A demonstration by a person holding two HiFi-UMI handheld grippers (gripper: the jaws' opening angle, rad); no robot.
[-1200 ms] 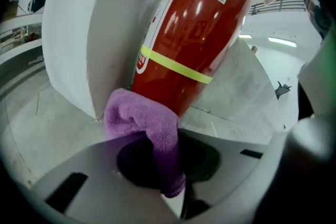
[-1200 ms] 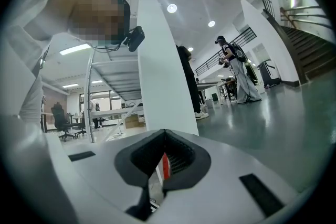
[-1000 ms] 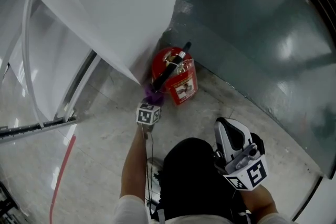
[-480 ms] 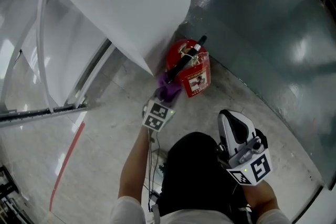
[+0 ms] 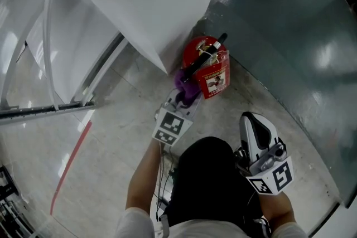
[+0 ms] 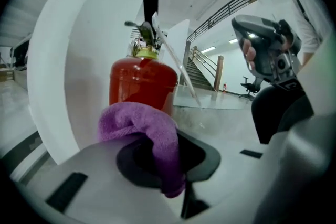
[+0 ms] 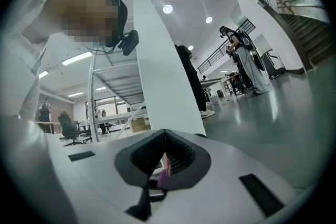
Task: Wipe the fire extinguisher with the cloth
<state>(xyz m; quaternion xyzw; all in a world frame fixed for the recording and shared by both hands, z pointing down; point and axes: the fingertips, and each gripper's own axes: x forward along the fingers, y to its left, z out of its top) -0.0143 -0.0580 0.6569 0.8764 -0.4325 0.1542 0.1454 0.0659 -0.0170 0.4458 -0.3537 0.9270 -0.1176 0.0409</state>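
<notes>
— So, where did it stand?

— The glossy red metal fire extinguisher [image 5: 201,53] stood upright on the pale polished floor [image 5: 111,136]. It was tucked into the corner where the slanted white panel [image 5: 150,3] met the grey-green wall [image 5: 279,36]. The left gripper [image 5: 182,100] had its jaws clamped on a bunched purple terry cloth [image 5: 187,86], and the wad sat just beside the cylinder's lower flank. I couldn't tell whether it actually pressed there.

— And the other one?

— The right gripper [image 5: 254,122] hung well apart from the cylinder, back by the person's body, with its jaws together. A pink-purple sliver [image 7: 163,178] showed at their seam. I couldn't name it.

— What worried you?

— Tipping, mostly. Nothing steadied the cylinder, so I judged a hard sideways push could rock it or skid it along the wall. The cloth was also pinched by only one fold, with the rest drooping loose. Dragging it over the black lever handle [image 6: 150,0] might have snagged it and pulled it free.

— How did the thing itself look?

— It was shiny, with a rounded shoulder and a yellowish collar [image 6: 145,52] under the valve. A thin pale tube [image 6: 178,71] slanted down from the valve, and a printed red-and-white label [image 5: 215,79] faced the person. I saw no obvious grime, though the far side against the wall was hidden.
</notes>
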